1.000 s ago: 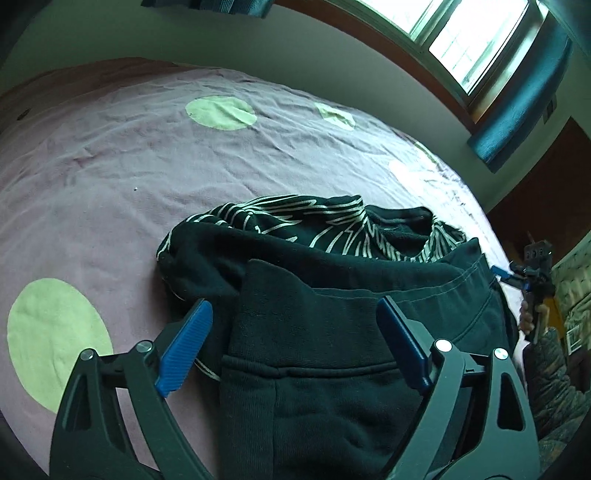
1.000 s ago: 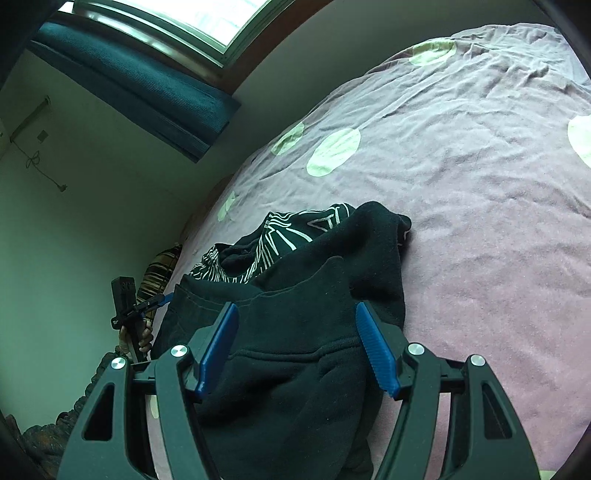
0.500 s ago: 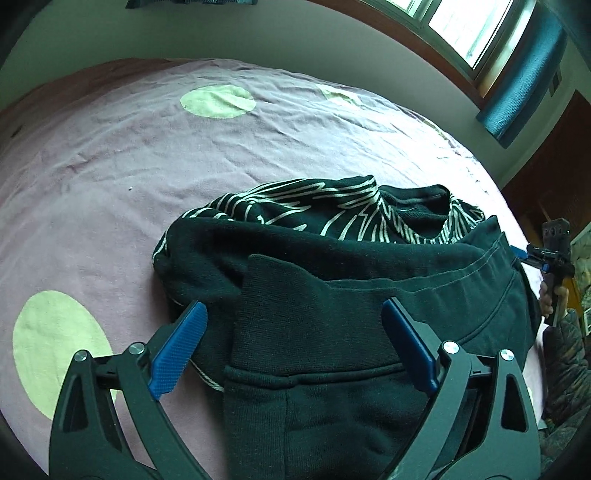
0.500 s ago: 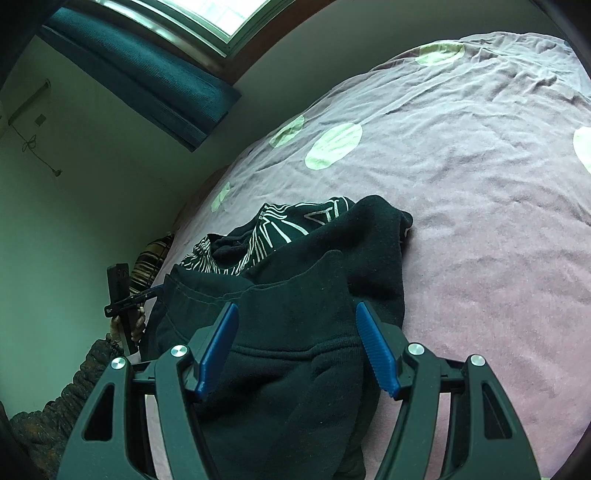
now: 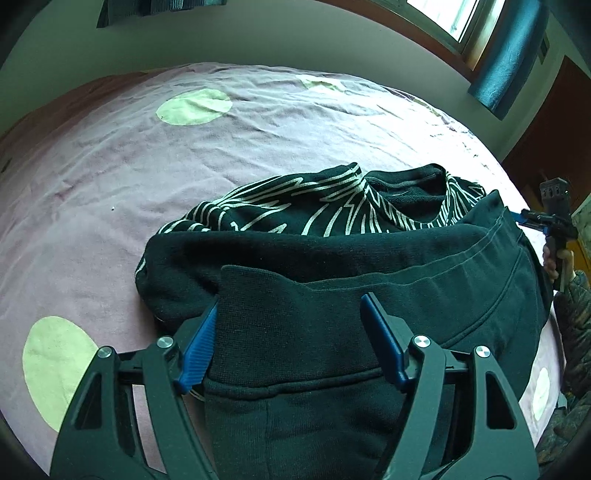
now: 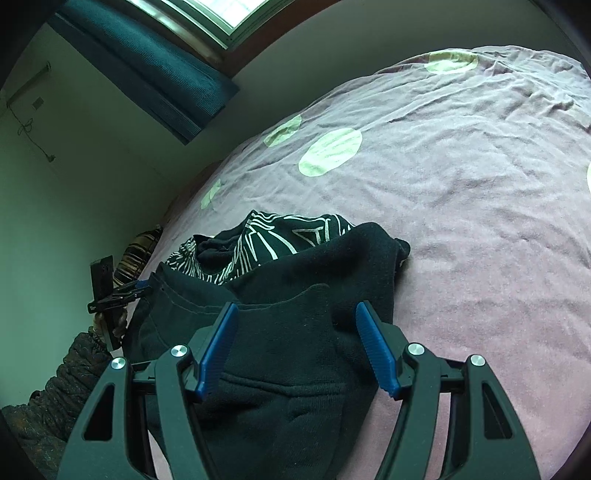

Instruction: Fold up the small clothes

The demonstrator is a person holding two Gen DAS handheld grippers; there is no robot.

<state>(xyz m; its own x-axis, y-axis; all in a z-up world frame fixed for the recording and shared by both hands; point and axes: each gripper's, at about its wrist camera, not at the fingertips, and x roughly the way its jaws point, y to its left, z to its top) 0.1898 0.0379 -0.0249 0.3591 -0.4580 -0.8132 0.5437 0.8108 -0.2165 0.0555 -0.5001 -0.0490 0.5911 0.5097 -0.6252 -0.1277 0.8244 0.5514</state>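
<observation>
A black sweatshirt-like garment (image 5: 332, 314) lies on the bed, partly folded over a black piece with white line print (image 5: 295, 206). My left gripper (image 5: 291, 317) is open, its blue pads (image 5: 197, 343) astride the ribbed hem. My right gripper (image 6: 295, 328) is open over the same garment (image 6: 280, 350); the printed cloth (image 6: 273, 236) shows behind it. The right gripper also shows at the right edge of the left wrist view (image 5: 546, 221), and the left gripper at the left of the right wrist view (image 6: 118, 291).
The bed has a pink sheet (image 5: 184, 166) with pale green circles (image 5: 192, 107). Beyond it are a wall, a window (image 6: 229, 14) and teal curtains (image 6: 147, 62). A striped cushion (image 6: 136, 254) lies near the bed's far end.
Both grippers have narrowed a little and moved lower and closer over the black garment. The left view has tilted so more of the printed cloth shows.
</observation>
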